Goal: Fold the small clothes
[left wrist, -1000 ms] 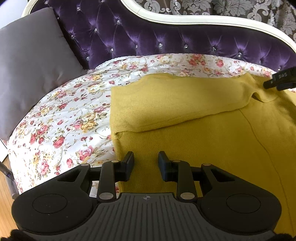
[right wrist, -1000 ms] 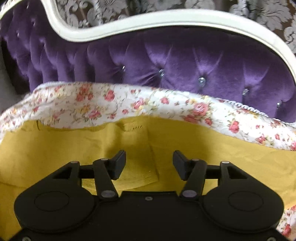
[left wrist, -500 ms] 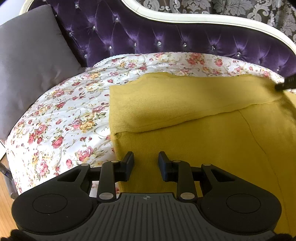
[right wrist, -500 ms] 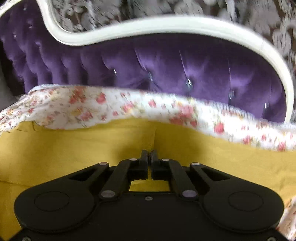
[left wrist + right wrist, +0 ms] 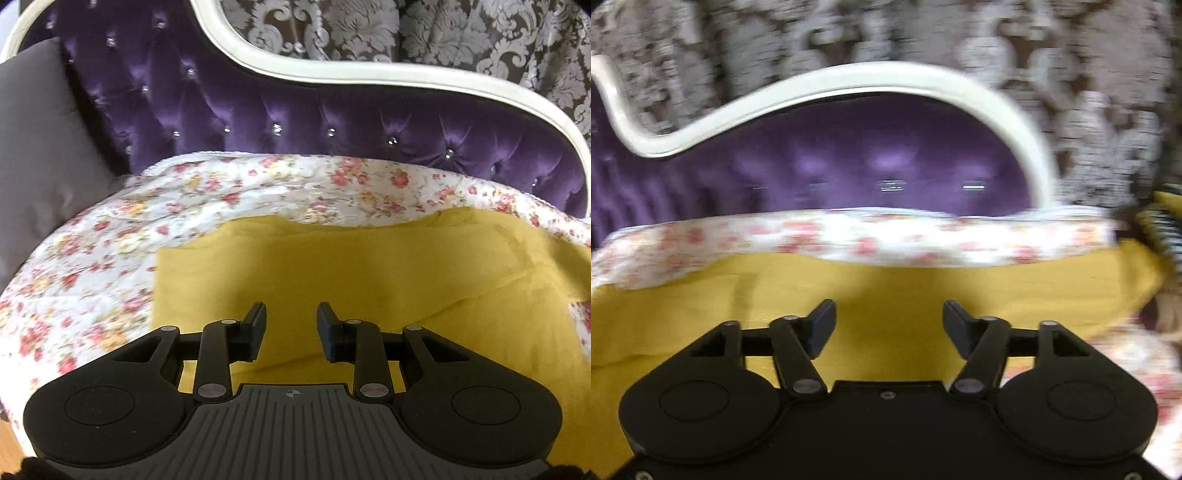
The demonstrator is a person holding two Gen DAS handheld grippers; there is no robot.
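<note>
Sofa (image 5: 332,122), purple tufted back with a cream rim, is filling the far side of both views; patterned curtain (image 5: 461,37) is hanging behind it

Floral cover (image 5: 92,266) is lying over the seat, showing left of and beyond the cloth in the left view, as a blurred band in the right view

Yellow cloth (image 5: 369,266) is lying flat on the cover, one layer folded over another, a diagonal fold edge running down toward the left gripper; in the right view the cloth (image 5: 886,288) is spreading across the frame under the fingers

Grey cushion (image 5: 40,147) is leaning at the sofa's left end, just beside the cover

Left gripper (image 5: 291,326) is hovering over the cloth's near part, jaws apart, nothing between them

Right gripper (image 5: 889,325) is hanging over the cloth too, jaws wide apart and empty; this view is motion-blurred

A striped thing (image 5: 1161,225) is showing at the right edge, too blurred to identify
</note>
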